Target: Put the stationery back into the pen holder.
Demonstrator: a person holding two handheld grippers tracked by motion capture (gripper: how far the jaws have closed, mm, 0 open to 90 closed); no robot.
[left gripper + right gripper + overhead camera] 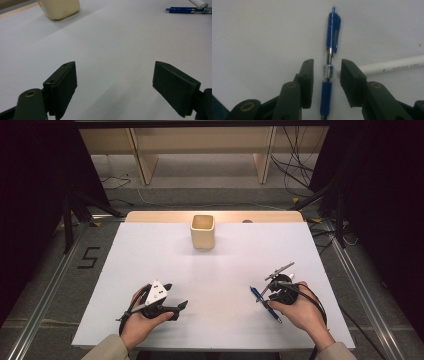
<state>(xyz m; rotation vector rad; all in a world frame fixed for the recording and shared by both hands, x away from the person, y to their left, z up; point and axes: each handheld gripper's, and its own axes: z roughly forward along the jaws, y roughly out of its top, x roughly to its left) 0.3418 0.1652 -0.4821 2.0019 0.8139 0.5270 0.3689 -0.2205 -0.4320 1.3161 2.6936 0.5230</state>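
Claw state first: right claw (327, 82) stands part open, jaws straddling the blue pen (331, 50) at its clear mid-barrel, a small gap visible on each side, pads not yet pressing. No grip so far. Pen lies flat on the white counter (257, 37), clip end pointing away from the claw, tip end hidden under the claw body. In the high view the right claw (274, 292) sits over that pen (257, 295) at the near right of the counter, near the front edge.

Handling, as a judgement: pen looks light, stiff, smooth plastic, round, so likely to roll or squirt out if pinched off-centre. Best hold is where the jaws stand now, across the barrel just below the clip, or lower on the blue grip sleeve, which looks less slick. Not fragile; modest squeeze should do.

White pen (392, 65) lies just beside the right-hand jaw, almost touching it, risk of nudging it.

Left claw (113, 85) is wide open, nothing between the jaws, low over bare counter. Cream cup (202, 231) stands upright at the far middle, well apart from both claws.
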